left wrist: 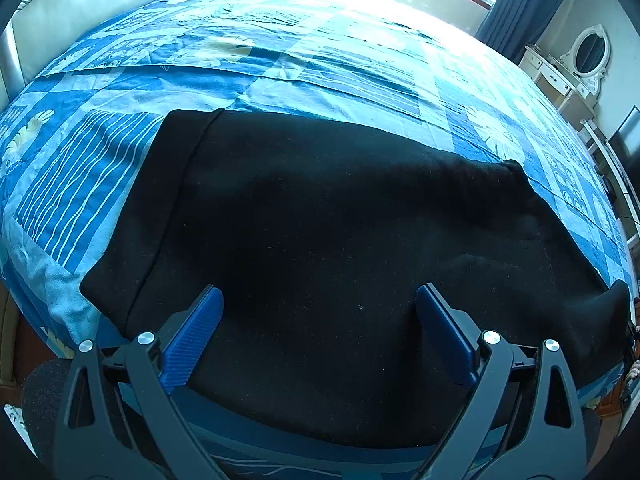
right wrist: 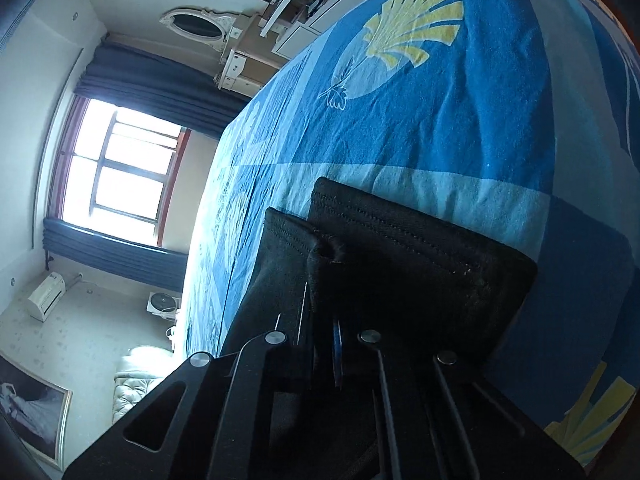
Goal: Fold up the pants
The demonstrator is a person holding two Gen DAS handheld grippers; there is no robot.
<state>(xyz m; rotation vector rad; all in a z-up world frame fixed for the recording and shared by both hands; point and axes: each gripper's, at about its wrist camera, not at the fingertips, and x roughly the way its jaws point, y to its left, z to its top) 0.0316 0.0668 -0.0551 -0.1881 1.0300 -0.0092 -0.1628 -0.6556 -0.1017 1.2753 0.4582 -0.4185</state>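
Holding the black pants at 1 hem on the blue bedspread

Lying flat across the near part of the bed, the black pants (left wrist: 320, 216) cover a broad stretch of the blue patterned bedspread (left wrist: 280, 52). In the left wrist view their wide band (left wrist: 160, 200) sits at the left, with its seam running from near to far, and the cloth narrows toward the right. The left gripper (left wrist: 319, 304) hovers just over the near part of the pants with its 2 blue pads (left wrist: 200, 332) spread wide apart and nothing between them.

Seen from the right wrist camera, which is rolled sideways, the right gripper (right wrist: 320, 320) has its fingers drawn together on the stitched hem (right wrist: 400, 236) of the pants (right wrist: 420, 280). 2 layers of hem show just beyond the fingertips, one folded in front of the other, resting on the bedspread (right wrist: 440, 120) near a yellow fan-shaped print (right wrist: 416, 24). A window (right wrist: 116, 172) with dark curtains stands far off.
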